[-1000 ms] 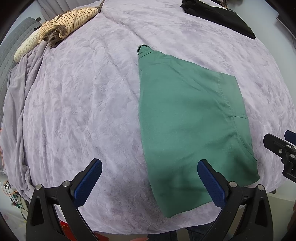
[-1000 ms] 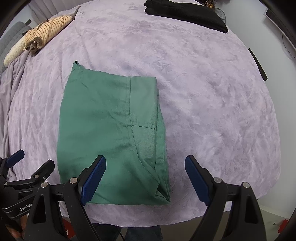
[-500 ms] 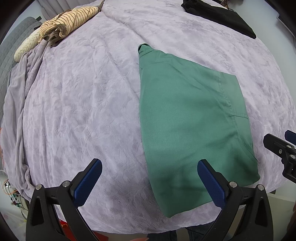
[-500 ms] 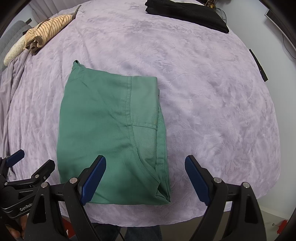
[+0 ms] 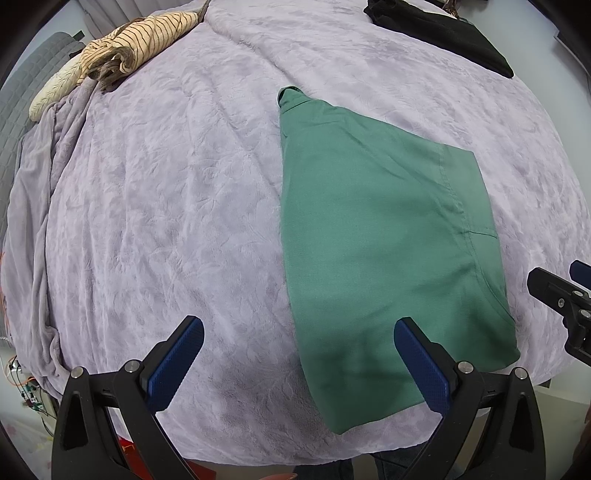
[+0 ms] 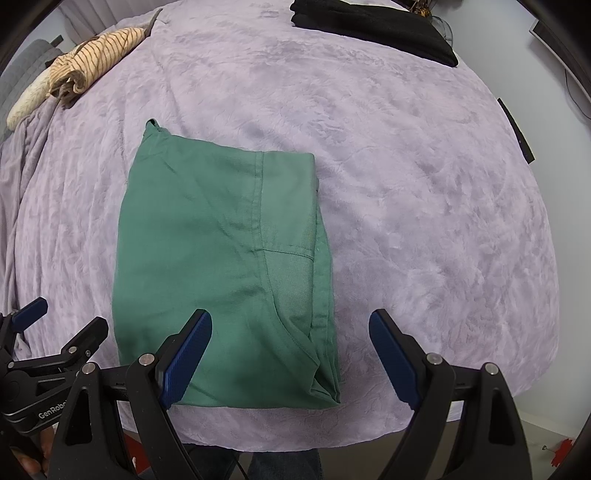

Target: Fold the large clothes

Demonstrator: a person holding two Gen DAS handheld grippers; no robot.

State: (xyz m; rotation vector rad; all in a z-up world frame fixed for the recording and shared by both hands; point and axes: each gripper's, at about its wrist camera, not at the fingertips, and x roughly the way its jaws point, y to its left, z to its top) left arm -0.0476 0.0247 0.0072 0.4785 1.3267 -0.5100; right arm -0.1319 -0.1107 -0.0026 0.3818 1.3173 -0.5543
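Observation:
A green garment (image 5: pixel 388 240) lies folded into a rough rectangle on the lilac bed cover (image 5: pixel 166 203), near the bed's front edge. It also shows in the right wrist view (image 6: pixel 221 266). My left gripper (image 5: pixel 295 354) is open and empty, held above the garment's near left edge. My right gripper (image 6: pixel 290 349) is open and empty, held above the garment's near right corner. The left gripper also shows at the lower left of the right wrist view (image 6: pixel 55 332).
A striped tan garment (image 5: pixel 136 40) lies bunched at the far left of the bed. A folded black garment (image 5: pixel 439 29) lies at the far right. A dark slim object (image 6: pixel 517 131) lies on the bed's right edge. The floor shows below the front edge.

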